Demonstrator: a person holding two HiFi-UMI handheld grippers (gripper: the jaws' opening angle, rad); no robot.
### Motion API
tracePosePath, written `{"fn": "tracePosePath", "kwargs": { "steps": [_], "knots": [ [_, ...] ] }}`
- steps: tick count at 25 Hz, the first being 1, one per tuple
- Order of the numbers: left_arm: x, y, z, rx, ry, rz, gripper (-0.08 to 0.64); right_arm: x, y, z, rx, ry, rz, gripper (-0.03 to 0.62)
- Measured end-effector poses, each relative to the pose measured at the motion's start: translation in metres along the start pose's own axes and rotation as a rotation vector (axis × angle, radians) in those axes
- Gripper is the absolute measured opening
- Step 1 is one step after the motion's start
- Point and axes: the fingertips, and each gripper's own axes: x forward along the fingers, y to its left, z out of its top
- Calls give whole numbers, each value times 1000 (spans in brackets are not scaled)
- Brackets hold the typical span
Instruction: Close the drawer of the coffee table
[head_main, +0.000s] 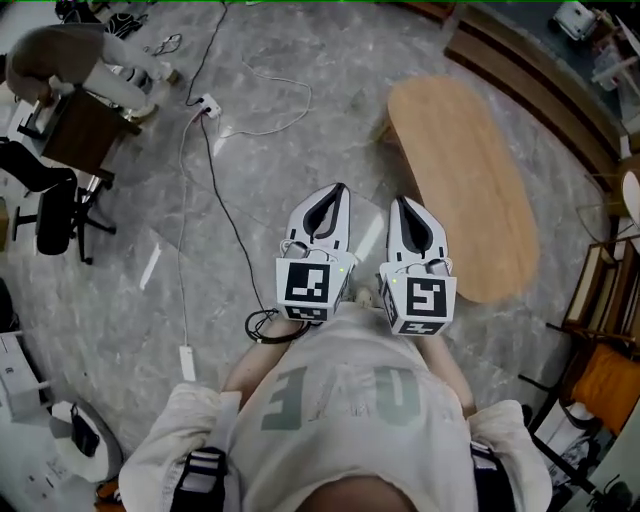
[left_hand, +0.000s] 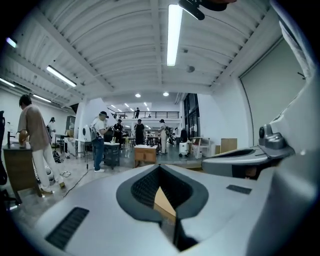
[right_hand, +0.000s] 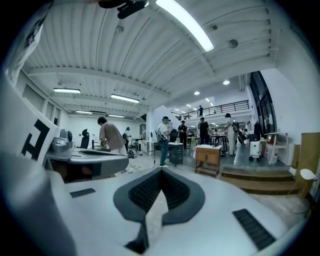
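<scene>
The oval wooden coffee table (head_main: 465, 180) stands on the grey floor ahead and to the right; from above only its top shows, and no drawer can be seen. I hold both grippers up in front of my chest, side by side, pointing almost level into the room. The left gripper (head_main: 338, 190) (left_hand: 160, 166) has its jaws together with nothing between them. The right gripper (head_main: 402, 200) (right_hand: 161, 169) is likewise shut and empty. Neither touches the table.
A black cable (head_main: 225, 200) and a white power strip (head_main: 207, 103) lie on the floor to the left. An office chair (head_main: 55, 215) and a person at a desk (head_main: 70, 60) are far left. A raised wooden step (head_main: 540, 80) and wooden furniture (head_main: 600, 300) line the right.
</scene>
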Motion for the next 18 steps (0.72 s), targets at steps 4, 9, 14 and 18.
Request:
{"fn": "tracePosePath", "kwargs": {
  "steps": [4, 9, 14, 18],
  "knots": [
    [-9, 9, 3, 9, -3, 31, 8, 0, 17, 4, -31, -6, 37, 5],
    [-14, 15, 3, 7, 0, 62, 8, 4, 20, 11, -17, -23, 59, 5],
    [-19, 18, 5, 0, -4, 73, 8, 3, 24, 15, -7, -30, 73, 5],
    [-24, 22, 5, -3, -7, 74, 8, 1, 32, 15, -2, -24, 89, 5]
  ]
}}
